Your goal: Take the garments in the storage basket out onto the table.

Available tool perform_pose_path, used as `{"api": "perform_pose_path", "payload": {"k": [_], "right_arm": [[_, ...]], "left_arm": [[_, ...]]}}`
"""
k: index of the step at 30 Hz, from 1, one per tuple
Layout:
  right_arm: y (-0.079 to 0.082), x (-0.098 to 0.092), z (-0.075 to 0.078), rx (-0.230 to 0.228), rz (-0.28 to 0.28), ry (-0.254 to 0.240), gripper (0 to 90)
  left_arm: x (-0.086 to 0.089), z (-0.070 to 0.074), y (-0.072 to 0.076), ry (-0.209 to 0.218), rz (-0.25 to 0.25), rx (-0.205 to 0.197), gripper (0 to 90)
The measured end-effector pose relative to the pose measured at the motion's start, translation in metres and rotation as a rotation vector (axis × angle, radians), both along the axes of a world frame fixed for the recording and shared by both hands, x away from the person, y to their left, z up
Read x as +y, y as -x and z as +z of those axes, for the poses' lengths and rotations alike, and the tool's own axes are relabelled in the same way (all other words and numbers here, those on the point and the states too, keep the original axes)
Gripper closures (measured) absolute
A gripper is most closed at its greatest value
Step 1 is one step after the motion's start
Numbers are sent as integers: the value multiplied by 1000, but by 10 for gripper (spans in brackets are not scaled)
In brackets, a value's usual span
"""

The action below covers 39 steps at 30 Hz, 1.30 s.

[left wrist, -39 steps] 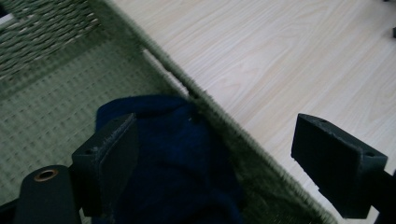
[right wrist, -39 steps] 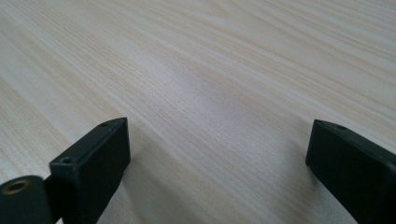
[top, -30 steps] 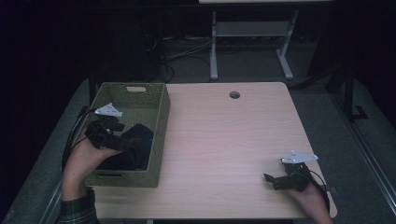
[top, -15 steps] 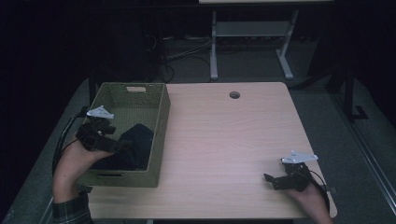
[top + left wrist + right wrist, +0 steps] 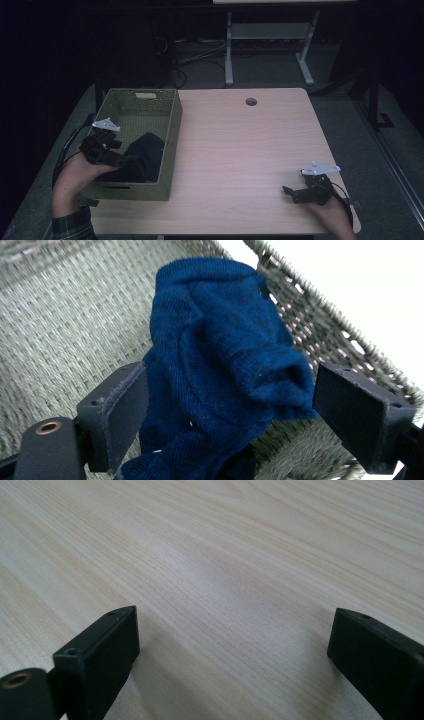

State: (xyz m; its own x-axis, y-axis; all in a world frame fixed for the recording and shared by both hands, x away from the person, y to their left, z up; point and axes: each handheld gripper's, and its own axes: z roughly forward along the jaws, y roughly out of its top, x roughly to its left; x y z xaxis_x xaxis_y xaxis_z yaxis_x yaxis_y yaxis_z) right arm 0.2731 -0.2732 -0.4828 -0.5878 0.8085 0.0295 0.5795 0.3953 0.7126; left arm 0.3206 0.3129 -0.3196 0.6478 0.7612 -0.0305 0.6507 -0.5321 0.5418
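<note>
Presently our left gripper (image 5: 227, 405) stands wide apart around the blue cloth (image 5: 220, 360) in the basket (image 5: 172, 125), unclamped; our right gripper (image 5: 235, 655) gapes empty over the surface (image 5: 240, 150).

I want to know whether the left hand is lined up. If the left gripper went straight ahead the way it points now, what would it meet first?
Most likely the blue cloth: it lies bunched between the open jaws of the left gripper, inside the woven basket.
</note>
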Motion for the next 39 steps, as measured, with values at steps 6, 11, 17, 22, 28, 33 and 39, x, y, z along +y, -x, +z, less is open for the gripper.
{"api": "perform_pose_path", "payload": {"k": [6,11,17,22,28,33,39], "right_arm": [[0,0,0,0,0,0,59],[0,0,0,0,0,0,59],[0,0,0,0,0,0,59],[0,0,0,0,0,0,59],[0,0,0,0,0,0,59],[0,0,0,0,0,0,59],[0,0,0,0,0,0,59]], "left_arm": [[0,-12,-7,-9,-3,53,144],[-1,-19,-11,-10,-4,86,141],[-3,-30,-15,-23,-1,142,141],[-6,-37,-18,-36,-24,180,141],[-9,-45,-22,-46,-35,220,141],[-10,-52,-26,-52,-39,252,142],[-10,-58,-29,-42,-50,299,226]]}}
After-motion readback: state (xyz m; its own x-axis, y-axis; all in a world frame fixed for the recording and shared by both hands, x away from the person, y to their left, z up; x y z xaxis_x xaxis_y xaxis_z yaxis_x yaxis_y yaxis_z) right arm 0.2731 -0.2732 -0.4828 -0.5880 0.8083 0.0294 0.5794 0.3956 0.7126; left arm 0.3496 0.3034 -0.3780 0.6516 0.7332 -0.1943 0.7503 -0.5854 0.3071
